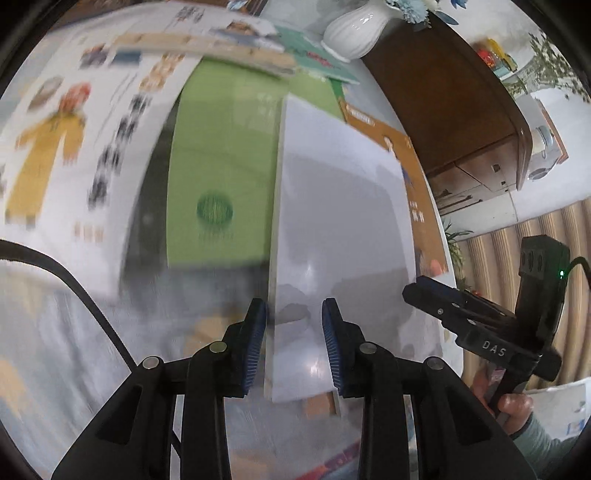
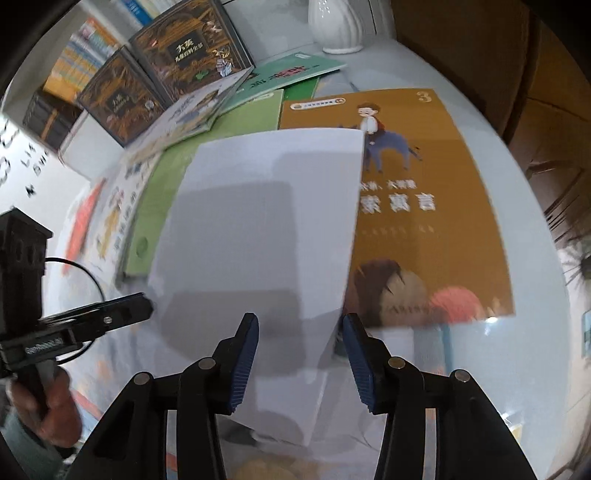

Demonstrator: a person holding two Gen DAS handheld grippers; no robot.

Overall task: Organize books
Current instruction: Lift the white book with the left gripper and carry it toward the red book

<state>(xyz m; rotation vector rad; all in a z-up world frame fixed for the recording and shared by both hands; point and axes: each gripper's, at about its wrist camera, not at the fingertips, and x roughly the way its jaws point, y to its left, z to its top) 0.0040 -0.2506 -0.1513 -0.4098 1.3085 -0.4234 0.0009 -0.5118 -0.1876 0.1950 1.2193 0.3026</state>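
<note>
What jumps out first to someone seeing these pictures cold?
A plain white book fills the middle of both views, lying between the blue-padded fingers of the handheld grippers. Right of it lies an orange book showing a boy on a donkey; left of it, a green book. A white vase stands behind.

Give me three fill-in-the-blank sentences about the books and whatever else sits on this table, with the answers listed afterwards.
1. The plain white book partly covers an orange book whose top corner bears the numeral ____.
2. The ribbed vase at the far end of the table is ____ in colour.
3. The book with the round stamp, lying left of the white one, has a ____ cover.

Missing words: 3; white; green.
</note>
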